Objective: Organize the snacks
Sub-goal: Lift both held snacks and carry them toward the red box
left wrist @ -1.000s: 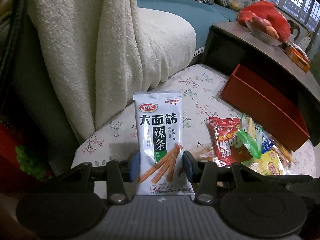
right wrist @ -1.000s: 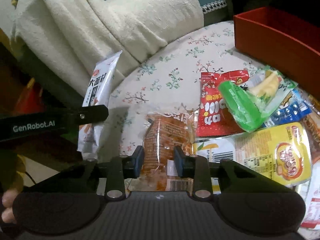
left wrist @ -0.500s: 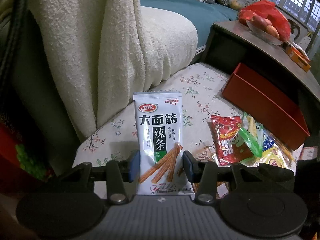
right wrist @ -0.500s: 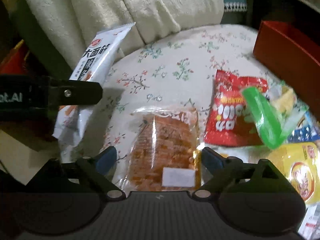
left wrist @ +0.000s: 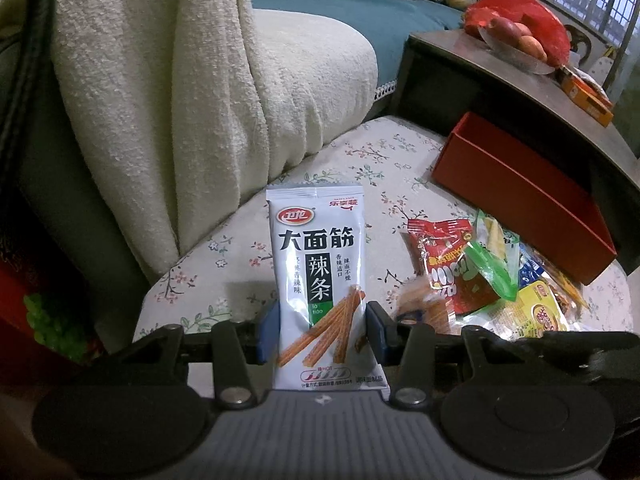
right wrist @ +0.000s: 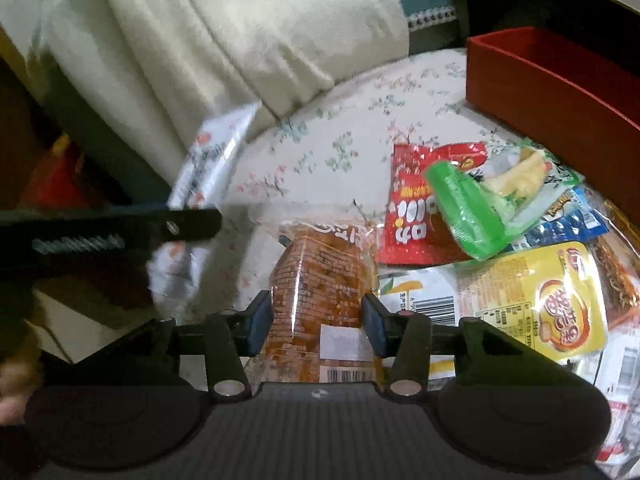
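My left gripper (left wrist: pixel 320 330) is shut on a white spicy-strip packet (left wrist: pixel 320 276) and holds it upright above the floral table (left wrist: pixel 360 160); the packet also shows, blurred, in the right wrist view (right wrist: pixel 208 168). My right gripper (right wrist: pixel 318 322) is shut on a clear orange snack packet (right wrist: pixel 320 292) at the near table edge. A pile of snacks lies to the right: a red packet (right wrist: pixel 416 216), a green packet (right wrist: pixel 468 216), a yellow packet (right wrist: pixel 560 300). An open red box (left wrist: pixel 520 196) stands behind the pile.
A cream throw-covered sofa (left wrist: pixel 200 80) borders the table's left and far side. A dark side table (left wrist: pixel 520 80) with a fruit bowl (left wrist: pixel 516 40) rises behind the red box. The left gripper's arm (right wrist: pixel 108 236) crosses the right wrist view.
My right gripper opened wide half a second ago and has closed again on the orange packet. My left gripper has kept hold of the white packet, almost still.
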The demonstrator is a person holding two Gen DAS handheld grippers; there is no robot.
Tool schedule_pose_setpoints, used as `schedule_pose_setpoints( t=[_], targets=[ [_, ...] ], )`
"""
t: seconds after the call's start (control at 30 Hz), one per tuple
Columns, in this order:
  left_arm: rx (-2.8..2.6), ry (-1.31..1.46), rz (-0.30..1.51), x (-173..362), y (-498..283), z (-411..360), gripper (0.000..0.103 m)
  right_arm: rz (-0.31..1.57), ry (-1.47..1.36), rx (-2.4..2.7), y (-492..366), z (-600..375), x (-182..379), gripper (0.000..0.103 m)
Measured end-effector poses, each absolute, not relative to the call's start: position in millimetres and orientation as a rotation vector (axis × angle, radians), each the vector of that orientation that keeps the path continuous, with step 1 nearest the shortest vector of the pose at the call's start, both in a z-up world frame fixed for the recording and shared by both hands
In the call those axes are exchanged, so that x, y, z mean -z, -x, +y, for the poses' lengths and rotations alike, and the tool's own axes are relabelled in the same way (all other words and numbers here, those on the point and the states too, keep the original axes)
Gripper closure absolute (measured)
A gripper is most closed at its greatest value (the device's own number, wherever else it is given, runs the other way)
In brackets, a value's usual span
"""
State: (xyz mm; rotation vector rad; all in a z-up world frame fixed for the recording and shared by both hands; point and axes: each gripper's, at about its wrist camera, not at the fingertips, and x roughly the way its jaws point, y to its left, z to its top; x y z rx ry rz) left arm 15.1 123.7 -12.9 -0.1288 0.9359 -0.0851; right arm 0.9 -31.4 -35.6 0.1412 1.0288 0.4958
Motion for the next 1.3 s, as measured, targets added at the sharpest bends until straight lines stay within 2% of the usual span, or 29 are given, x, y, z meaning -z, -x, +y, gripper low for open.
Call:
schedule_pose_setpoints(
  t=[0.23, 0.3, 0.37, 1.0, 1.3],
  targets=[
    [0.117, 0.091, 0.94, 11.4, -19.0, 104.0, 0.064, 0.97, -0.178, -0.487, -0.2, -46.2, 17.8, 0.058],
    [0.125, 0.077, 0.939, 11.4, -19.4, 97.8, 0.064, 0.974, -0.192, -0.486, 0.1, -49.7, 20.5, 0.065],
    [0.129, 0.069, 0.942, 11.7, -20.2, 94.3, 0.064, 0.981, -0.21, -0.493, -1.1, -53.6, 22.7, 0.067],
    [0.188, 0.017, 0.932, 6.8, -26.2, 59.8, 0.064, 0.911, -0.296, -0.488, -0.1, -89.2, 7.1, 0.07],
    [0.205, 0.073, 0.912, -2.8, -32.5, 62.3, 0.064, 0.816, -0.386, -0.495, 1.3, -112.3, -18.6, 0.071]
  ],
)
